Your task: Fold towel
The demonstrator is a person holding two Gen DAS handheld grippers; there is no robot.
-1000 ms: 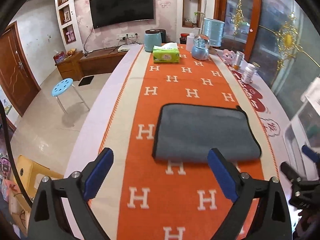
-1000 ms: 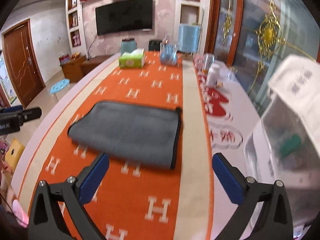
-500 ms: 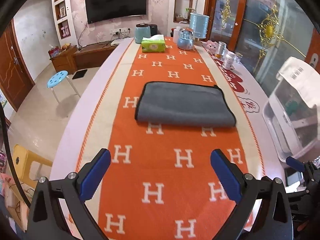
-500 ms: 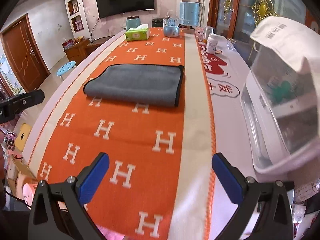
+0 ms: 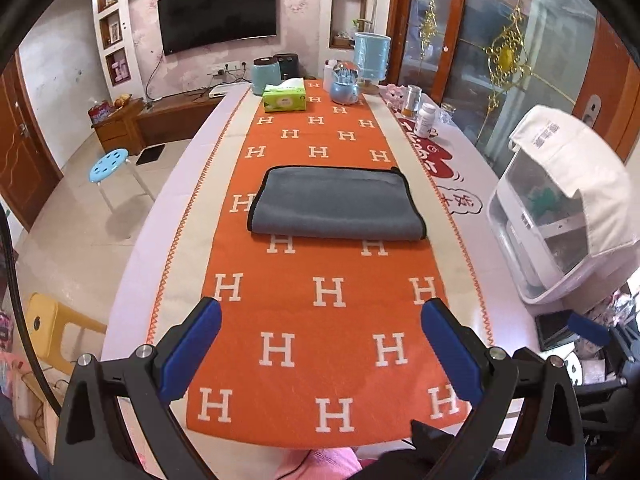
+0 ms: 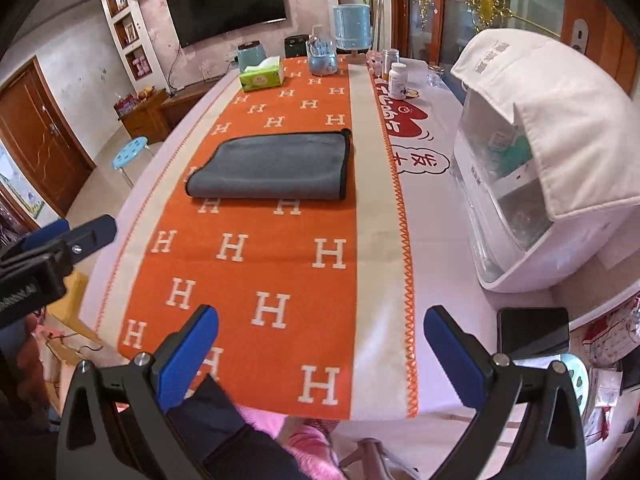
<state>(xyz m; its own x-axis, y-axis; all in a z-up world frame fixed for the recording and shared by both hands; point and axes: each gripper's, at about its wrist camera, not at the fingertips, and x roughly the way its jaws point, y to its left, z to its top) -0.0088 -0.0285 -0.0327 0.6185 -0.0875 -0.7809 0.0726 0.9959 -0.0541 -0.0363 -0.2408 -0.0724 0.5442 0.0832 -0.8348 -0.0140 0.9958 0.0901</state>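
Observation:
A grey towel [image 5: 335, 202] with a black hem lies folded flat in a rectangle on the orange H-patterned table runner [image 5: 320, 320]. It also shows in the right wrist view [image 6: 272, 166]. My left gripper [image 5: 320, 312] is open and empty, held back above the near end of the table, well short of the towel. My right gripper [image 6: 321, 322] is open and empty too, near the table's front edge. The left gripper's fingers [image 6: 86, 234] show at the left of the right wrist view.
A white plastic bin [image 5: 560, 220] draped with a white cloth stands at the right of the table. A green tissue box [image 5: 284, 98], a kettle, jars and bottles [image 5: 425, 119] stand at the far end. A black phone [image 6: 534, 332] lies near the front right edge.
Both grippers have pulled back and up from the towel toward the table's near end. The towel looks smaller and farther away. Both stay open.

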